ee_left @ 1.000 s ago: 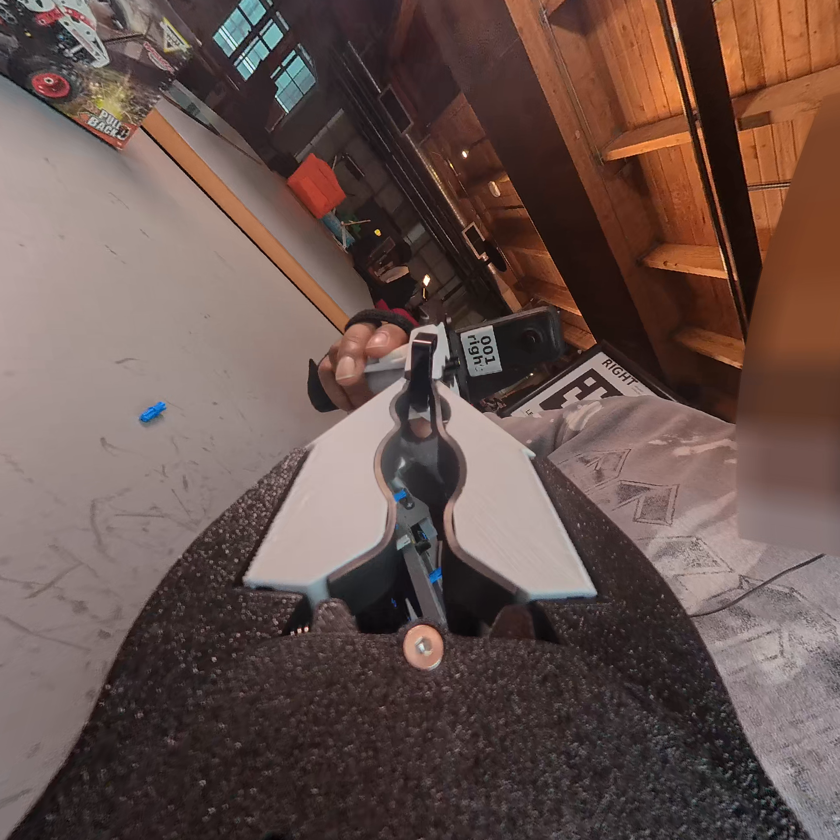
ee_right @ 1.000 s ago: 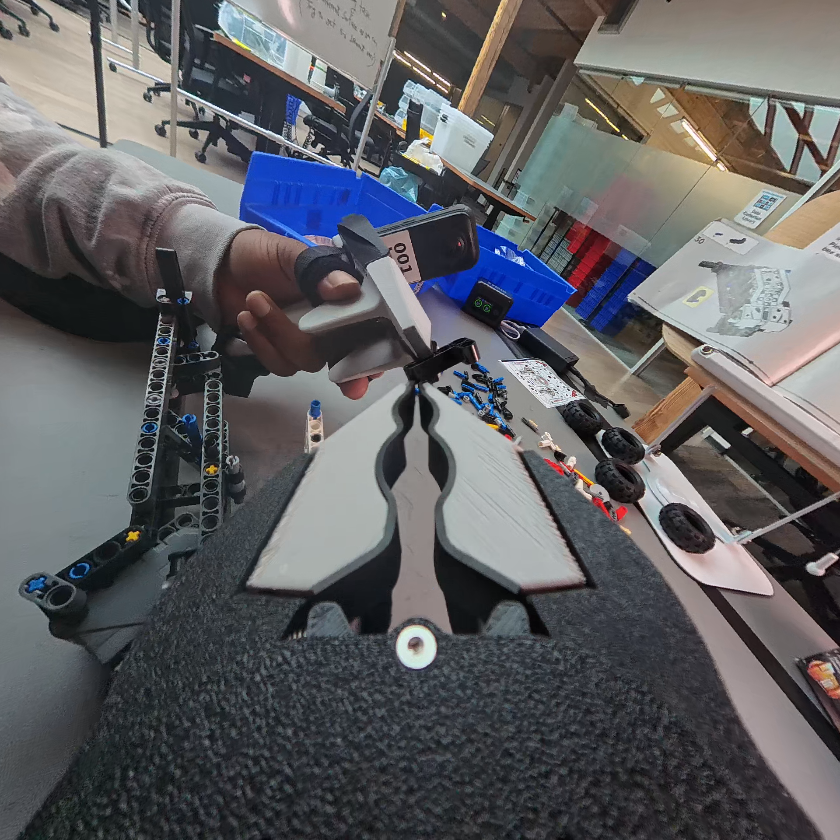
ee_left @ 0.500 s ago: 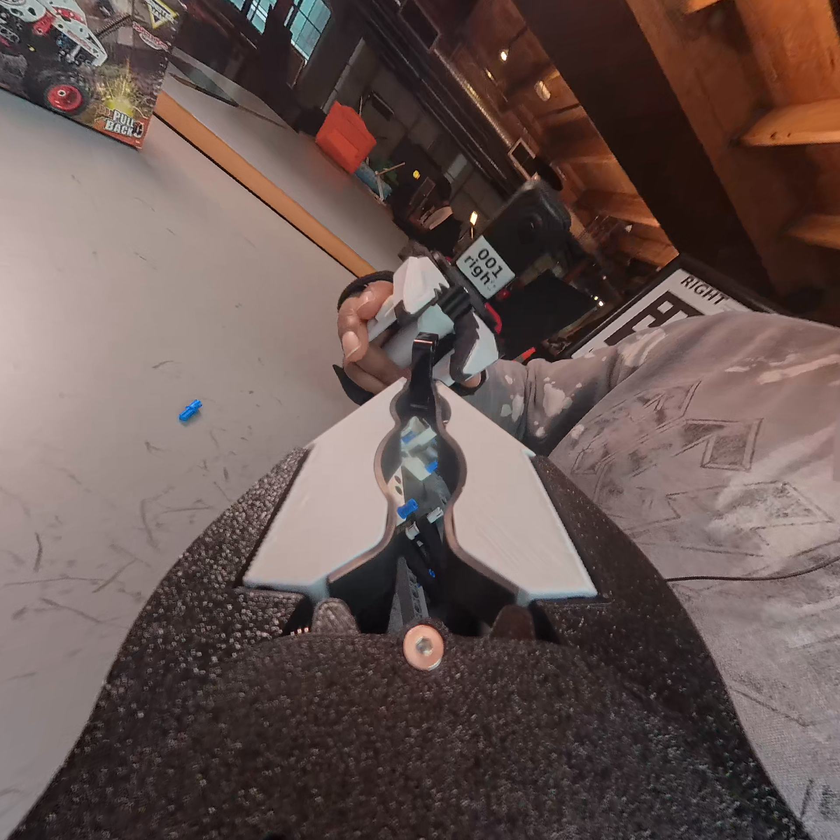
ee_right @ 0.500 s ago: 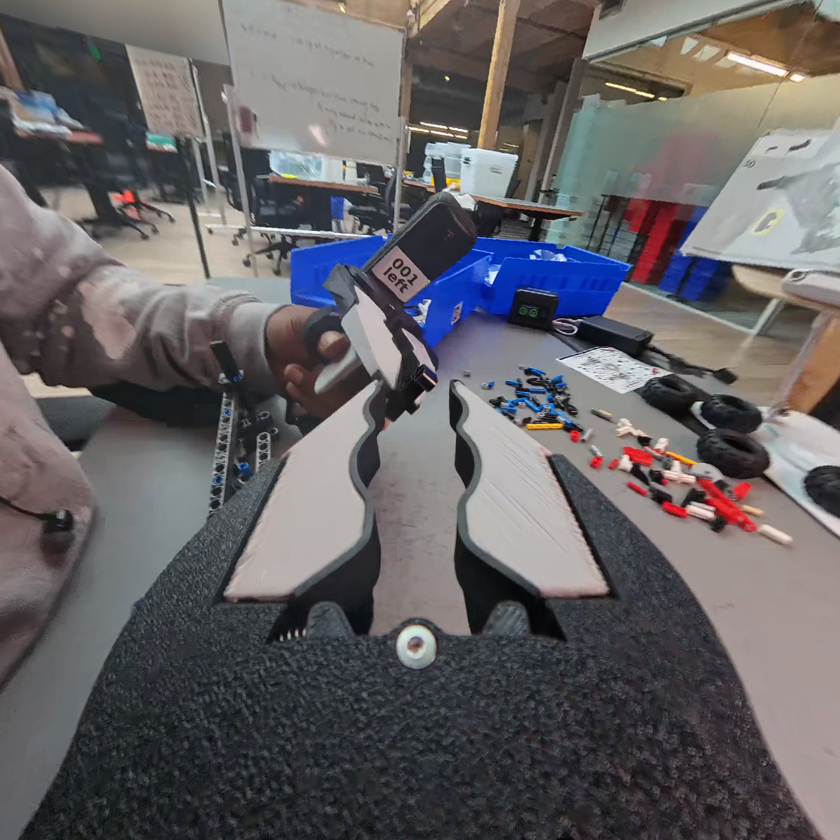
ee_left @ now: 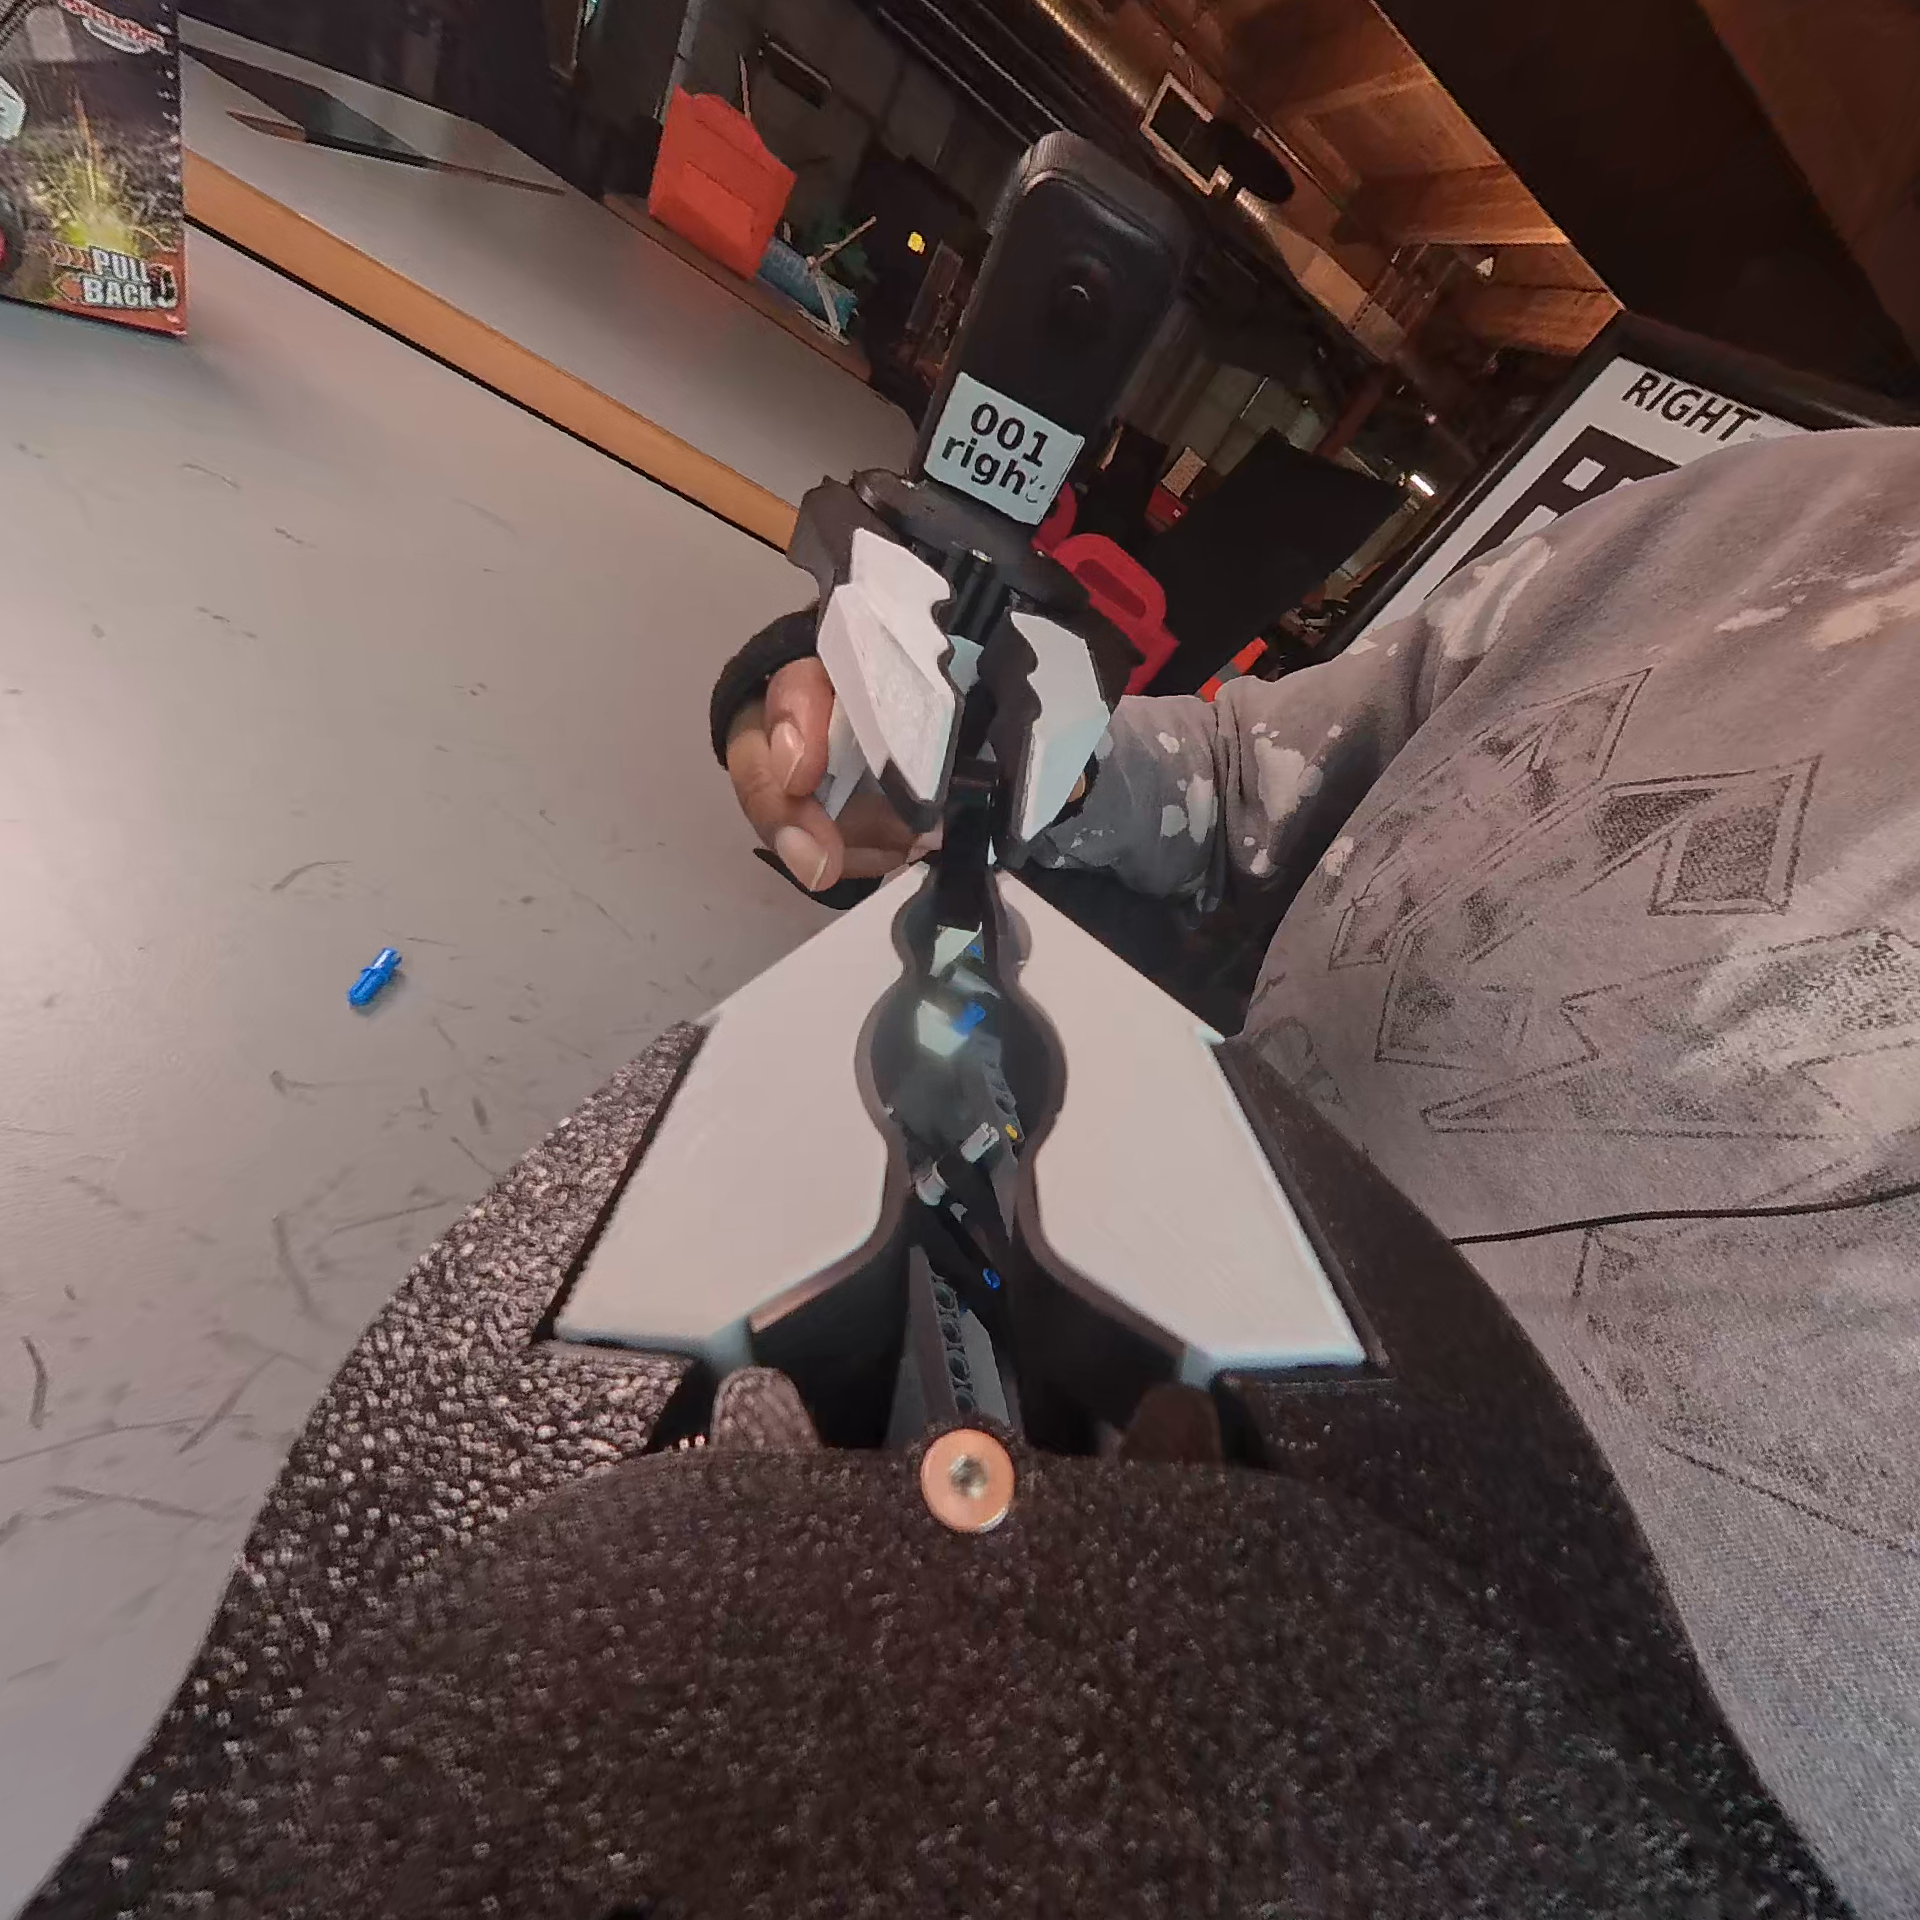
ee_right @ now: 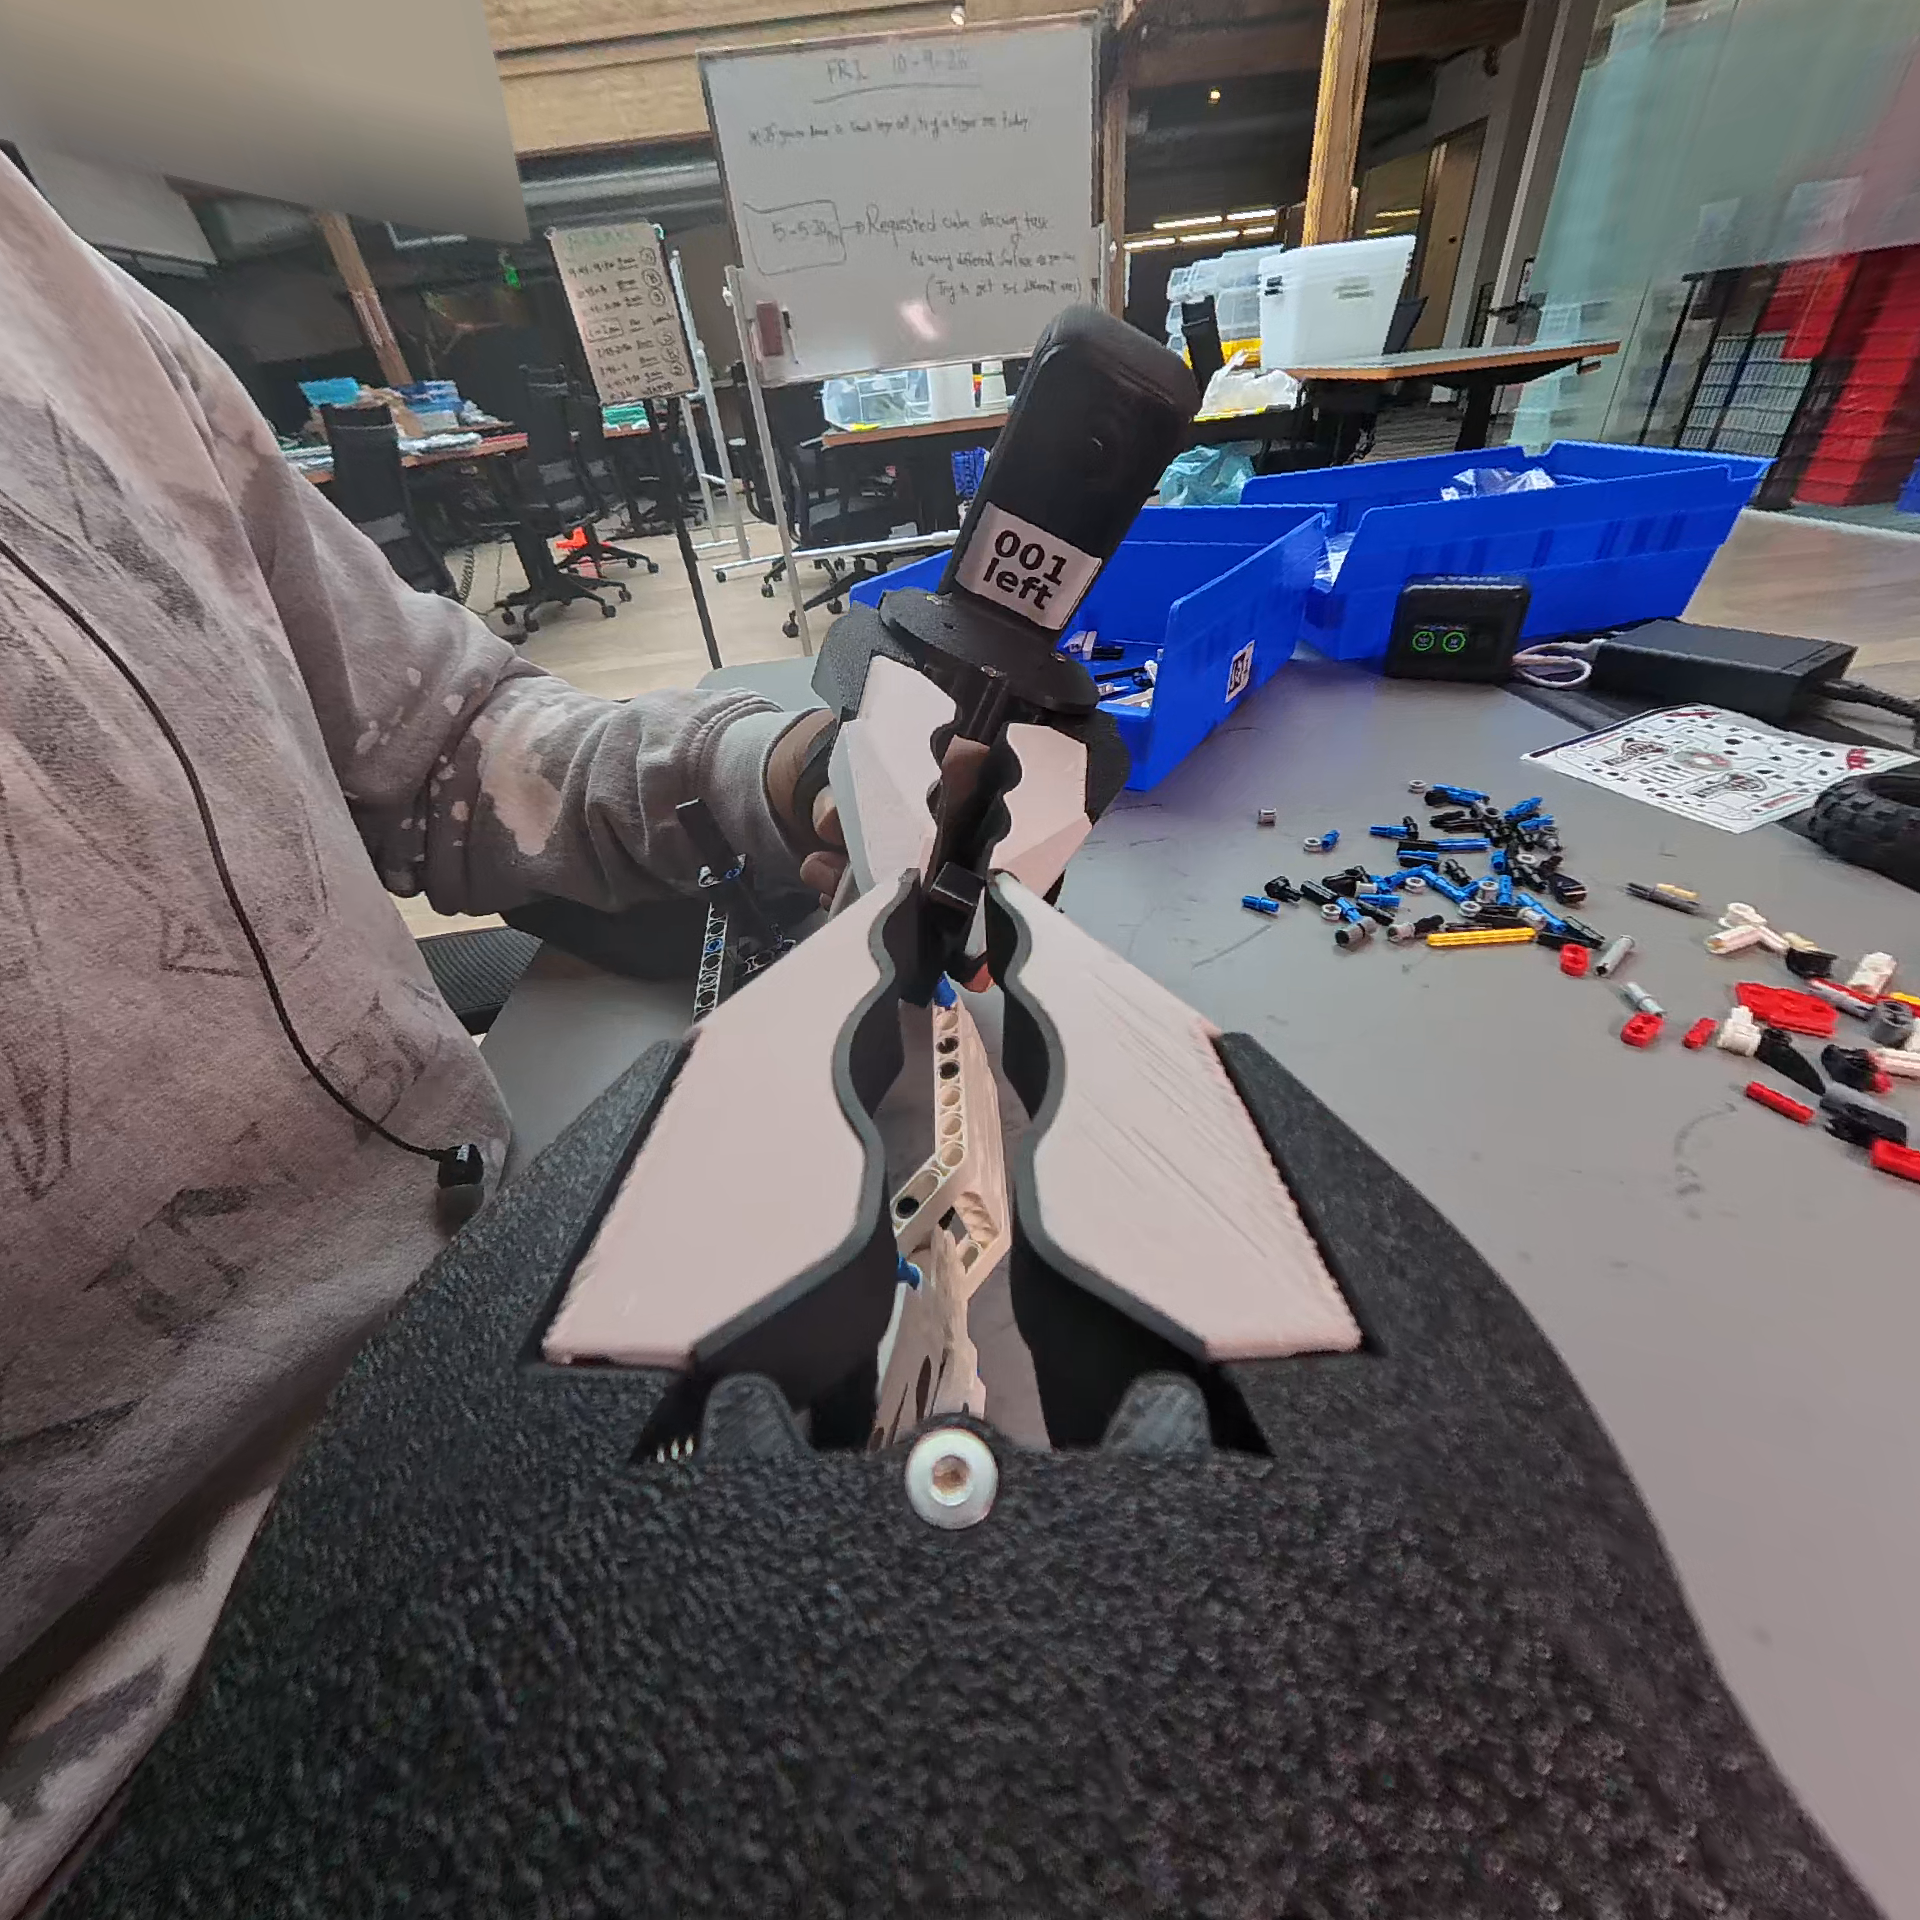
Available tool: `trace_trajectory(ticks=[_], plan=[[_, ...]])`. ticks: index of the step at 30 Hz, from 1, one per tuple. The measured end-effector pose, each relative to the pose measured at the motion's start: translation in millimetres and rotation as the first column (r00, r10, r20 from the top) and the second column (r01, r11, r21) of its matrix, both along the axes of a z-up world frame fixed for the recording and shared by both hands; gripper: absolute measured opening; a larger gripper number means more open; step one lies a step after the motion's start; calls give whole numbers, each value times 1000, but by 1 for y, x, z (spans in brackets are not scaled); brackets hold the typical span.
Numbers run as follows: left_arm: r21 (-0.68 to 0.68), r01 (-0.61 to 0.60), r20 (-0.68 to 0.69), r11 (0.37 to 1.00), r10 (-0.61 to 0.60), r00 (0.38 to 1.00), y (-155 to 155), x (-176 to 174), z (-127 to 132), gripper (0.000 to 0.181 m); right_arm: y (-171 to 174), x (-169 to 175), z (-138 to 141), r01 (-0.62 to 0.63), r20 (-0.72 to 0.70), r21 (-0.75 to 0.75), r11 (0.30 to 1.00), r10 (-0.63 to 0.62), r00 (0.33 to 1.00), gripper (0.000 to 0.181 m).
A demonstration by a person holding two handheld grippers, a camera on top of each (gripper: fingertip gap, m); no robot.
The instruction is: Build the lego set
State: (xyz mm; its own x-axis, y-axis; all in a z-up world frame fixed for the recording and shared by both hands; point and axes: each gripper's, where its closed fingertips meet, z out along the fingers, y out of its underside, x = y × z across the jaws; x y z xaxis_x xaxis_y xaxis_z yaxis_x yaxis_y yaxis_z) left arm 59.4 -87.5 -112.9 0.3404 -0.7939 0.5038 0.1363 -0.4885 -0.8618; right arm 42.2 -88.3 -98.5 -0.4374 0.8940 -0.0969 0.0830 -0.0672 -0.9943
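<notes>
Left wrist view. The left gripper (ee_left: 961,883) is closed at its tips on the lego assembly (ee_left: 961,1122), a dark beam frame with blue pins and pale connectors that runs down between the fingers toward the camera. A black piece stands out past the tips toward the right gripper (ee_left: 971,769), which faces this one just beyond; its jaws stand a little apart around that piece, and contact cannot be confirmed from here. A loose blue pin (ee_left: 374,977) lies on the grey table (ee_left: 260,675), well apart on the assembly's left. The set's box (ee_left: 88,156) stands at the far left table edge.

Right wrist view. The right gripper (ee_right: 951,904) holds a narrow gap at the tips, set about the black piece on the end of the assembly; a white perforated beam (ee_right: 951,1122) lies between the fingers. Whether the jaws pinch it cannot be told. Loose parts (ee_right: 1455,883) lie scattered on the table to the assembly's right, with blue bins (ee_right: 1507,551) behind.

Assessment. The assembly is judged light, rigid plastic, though pinned joints may pivot or pop apart under twisting. Best held across a beam's flat sides, not on pins. The table is hard and scuffed; small parts could roll. The room is an open workshop with desks and whiteboards.
</notes>
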Motion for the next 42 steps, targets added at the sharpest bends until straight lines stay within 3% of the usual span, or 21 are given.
trace_trajectory(ticks=[8, 21, 27, 32, 35, 37, 39, 42], plan=[[-10, -132, -39, 991, 131, 991, 17, -19, -5, 8, 25, -11, -5, 129, 69, -101, 987, -122, 990, 8], [60, -204, -149, 977, 211, 966, 28, -18, -11, 23, 38, -15, 0, 154, 128, -333, 930, -117, 985, 7], [48, -189, -162, 981, 194, 967, 25, -16, -12, 9, 26, -19, -6, 125, 143, -286, 950, -87, 986, 7], [-175, -255, -274, 951, 202, 940, 30, -41, -48, 9, 56, -13, -10, 240, 133, -150, 959, -221, 966, 15], [-296, -307, -422, 905, 164, 891, 25, -56, -85, 9, 78, -6, -21, 326, 152, -9, 945, -321, 935, 16], [-303, -346, -479, 888, 172, 861, 27, -61, -97, 9, 86, -4, -31, 359, 169, 71, 931, -366, 915, 16], [-268, -376, -545, 887, 182, 819, 30, -65, -104, 10, 88, -4, -41, 369, 190, 131, 920, -389, 902, 17], [-126, -461, -654, 878, 276, 704, 42, -79, -108, 28, 93, -5, -53, 391, 209, 224, 893, -436, 876, 21]])
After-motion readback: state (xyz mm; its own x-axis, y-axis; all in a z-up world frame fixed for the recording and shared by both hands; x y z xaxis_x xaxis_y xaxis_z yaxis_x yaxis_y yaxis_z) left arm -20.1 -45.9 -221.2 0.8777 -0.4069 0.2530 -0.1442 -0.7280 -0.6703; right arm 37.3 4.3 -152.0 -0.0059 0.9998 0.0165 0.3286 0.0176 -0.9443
